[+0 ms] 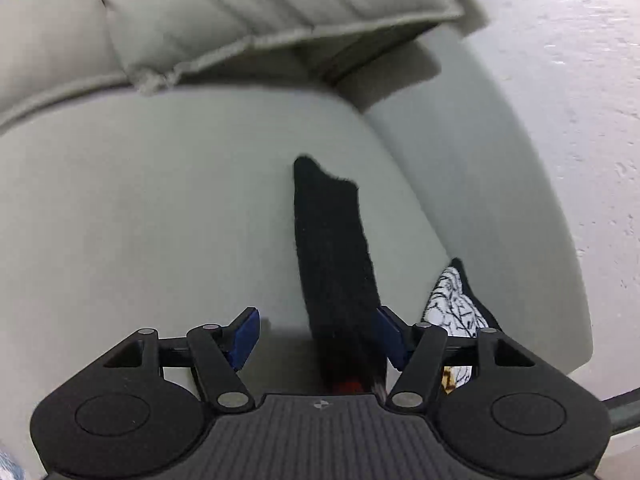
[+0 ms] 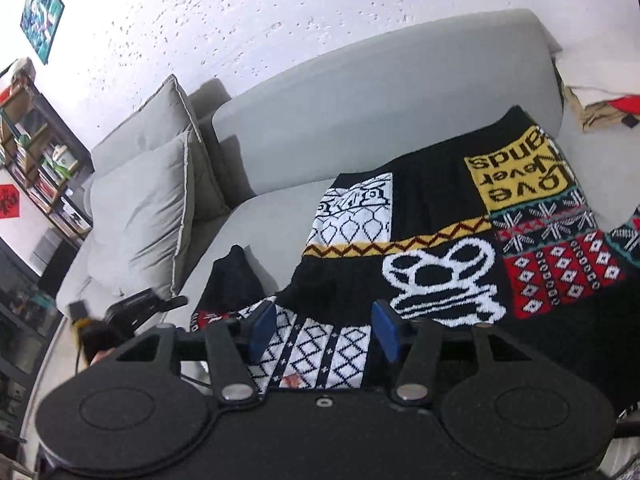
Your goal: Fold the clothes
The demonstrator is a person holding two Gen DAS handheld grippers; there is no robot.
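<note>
jaws wide on both sides, sweater flat on the sofa

both jaws spread apart, gripping nothing. left gripper (image 1: 318,336) hanging low over the grey sofa (image 1: 160,208), blue pads (image 1: 244,336) well apart, with a black sleeve (image 1: 332,248) running up between them and away along the seat cushion. sleeve passing close to the right pad, maybe brushing it, hard to say. no pinch on it either way. bit of white-and-black knit (image 1: 452,304) poking out just beyond the right finger, near the seat edge. loose back cushion (image 1: 260,12) slumped up top, textured white wall (image 1: 580,100) off to the right.

right gripper (image 2: 324,334) also gaping, blue pads (image 2: 262,330) hovering over the near edge of the sweater (image 2: 440,248). diamond-pattern white patch sitting right between the fingers. sweater spread mostly flat across the seat and reaching up to the sofa back: yellow patch with "love never ends" upside down (image 2: 516,172), white skull-and-bones shape, red diamond block, snowflake band, yellow zigzag stripe. black sleeve (image 2: 234,280) bunched off to the left of the body, lying on the cushion.

grey pillows (image 2: 144,200) stacked at the far left end of the sofa. bookshelf (image 2: 40,152) and a blue picture (image 2: 42,14) on the wall behind. tan bit of cloth with a red piece (image 2: 608,114) lying past the right end of the sofa.
</note>
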